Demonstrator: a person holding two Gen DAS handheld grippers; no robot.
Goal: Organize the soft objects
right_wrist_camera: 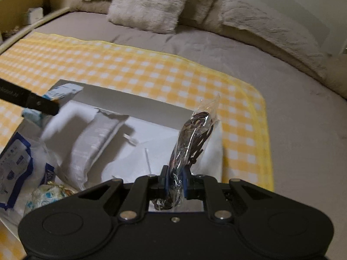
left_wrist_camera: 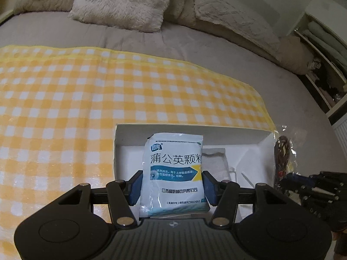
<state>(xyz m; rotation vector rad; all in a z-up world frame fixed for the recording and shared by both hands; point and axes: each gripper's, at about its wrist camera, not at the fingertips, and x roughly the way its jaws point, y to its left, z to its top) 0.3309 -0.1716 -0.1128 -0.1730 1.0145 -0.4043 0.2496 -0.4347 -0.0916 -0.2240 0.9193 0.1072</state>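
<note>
L claw (left_wrist_camera: 171, 187) tilted down over white box (left_wrist_camera: 195, 133), jaws partway apart, pads (left_wrist_camera: 135, 189) flanking white sachet (left_wrist_camera: 173, 173); contact unclear. R claw (right_wrist_camera: 173, 181) angled down, clamped tight on clear bag w/ dark cords (right_wrist_camera: 193, 138) at box's right wall. Checked cloth (left_wrist_camera: 65, 91) beyond box rim, gray bed (right_wrist_camera: 303, 130) w/ pillow (left_wrist_camera: 121, 2) past it, open.

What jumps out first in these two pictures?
A white and blue sachet stands between the left tongs, above an open white box. The right tongs pinch a clear bag of dark cord over that box, which sits on a yellow checked cloth.
</note>
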